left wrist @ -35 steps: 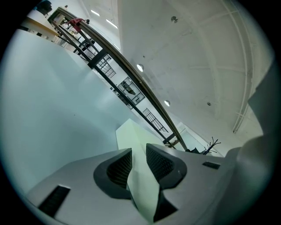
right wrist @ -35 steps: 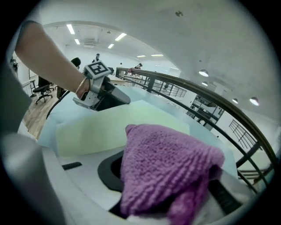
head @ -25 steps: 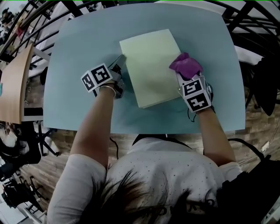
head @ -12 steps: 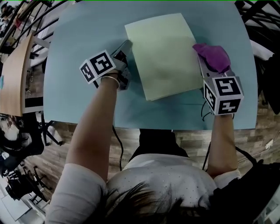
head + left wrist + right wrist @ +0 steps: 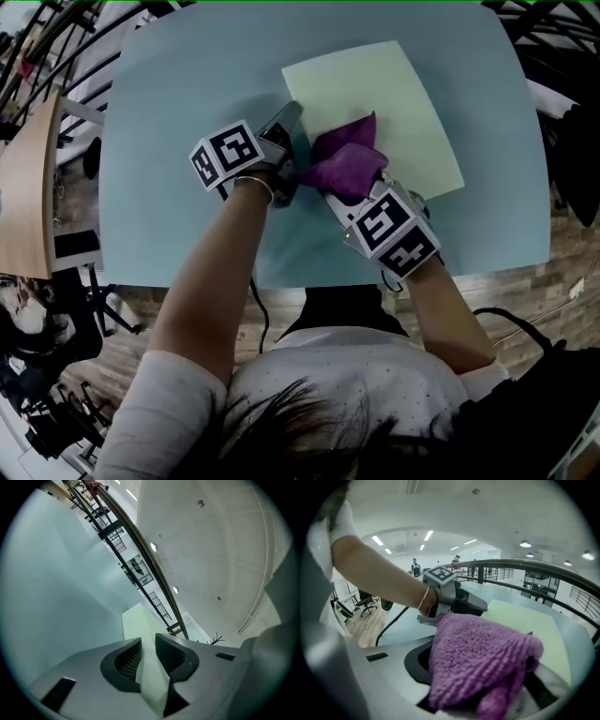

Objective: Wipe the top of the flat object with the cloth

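On my screen the left gripper (image 5: 147, 651) was clamped on the near-left edge of the flat object (image 5: 394, 103), a thin pale green sheet. In the left gripper view both ribbed pads pressed on that edge, with the sheet running out between them, and the jaws had just closed a touch further on it. The gripper came in from the sheet's left side, lying low over the table (image 5: 187, 75), and its marker cube (image 5: 228, 155) faced up at me in the head view. The right gripper (image 5: 339, 186) was closed around the cloth (image 5: 345, 159), a purple knitted one. In the right gripper view the bunched fabric filled the gap between the jaws and spilled over them, so I could see little of the pads. The cloth sat on the near-left part of the flat object, just beside the left gripper's jaws, and I could not tell whether the two touched. The rest of the sheet lay flat on the light blue table, skewed to the table's edges, with its far and right parts bare. Beyond the cloth, the right gripper view also showed me the person's left forearm (image 5: 375, 569) reaching in. Behind the table I saw a dark railing (image 5: 553, 573), and wooden floor (image 5: 525, 291) showed at the table's near side.
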A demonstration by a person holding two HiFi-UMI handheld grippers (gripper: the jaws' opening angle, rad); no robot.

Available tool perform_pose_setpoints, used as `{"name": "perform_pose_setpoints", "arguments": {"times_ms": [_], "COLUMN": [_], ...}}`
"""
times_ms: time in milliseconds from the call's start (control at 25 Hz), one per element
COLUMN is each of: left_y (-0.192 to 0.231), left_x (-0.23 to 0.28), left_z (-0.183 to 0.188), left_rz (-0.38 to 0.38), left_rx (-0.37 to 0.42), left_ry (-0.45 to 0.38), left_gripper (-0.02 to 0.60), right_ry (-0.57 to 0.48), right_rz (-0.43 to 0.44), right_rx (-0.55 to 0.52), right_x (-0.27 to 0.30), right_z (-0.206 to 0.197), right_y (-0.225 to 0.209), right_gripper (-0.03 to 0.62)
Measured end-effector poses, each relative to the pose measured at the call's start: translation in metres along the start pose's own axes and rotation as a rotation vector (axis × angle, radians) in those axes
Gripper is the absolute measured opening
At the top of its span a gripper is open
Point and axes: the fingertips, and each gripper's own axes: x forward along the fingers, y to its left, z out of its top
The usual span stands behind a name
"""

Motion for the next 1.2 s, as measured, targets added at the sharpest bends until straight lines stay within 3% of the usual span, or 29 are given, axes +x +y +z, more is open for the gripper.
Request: {"name": "perform_pose_setpoints", "arguments": {"times_ms": [120, 240, 320, 520, 760, 1200], "left_y": [0.001, -0.002, -0.007, -0.013, -0.02, -0.021], "left_x": [0.0, -0.001, 0.0, 0.003, 0.005, 0.004], "left_z": [0.002, 0.004, 0.003, -0.005, -0.012, -0.013], "left_rz": [0.05, 0.14, 0.144, 0.085, 0.076, 0.044], "left_rx": [0.064, 0.331, 0.434, 0.446, 0.484, 0.433], "left_ry": [-0.026, -0.052, -0.047, 0.015, 0.012, 0.063], "left_gripper": [0.094, 0.102, 0.103, 0.103, 0.103, 0.103], "right_ry": [0.048, 0.061, 0.071, 0.09, 0.136, 0.175], "right_rz": [-0.034, -0.055, -0.07, -0.15, -0.257, -0.412], "right_rx": [-0.026, 0.027, 0.07, 0.153, 0.249, 0.389], "right_x": [0.004, 0.002, -0.003, -0.027, -0.067, -0.108], "right_z": [-0.004, -0.007, -0.01, -0.031, -0.064, -0.095], "right_y": [-0.001, -0.008, -0.015, -0.041, -0.085, -0.154], "right_gripper": [0.031, 0.031, 0.031, 0.031, 0.031, 0.031]}}
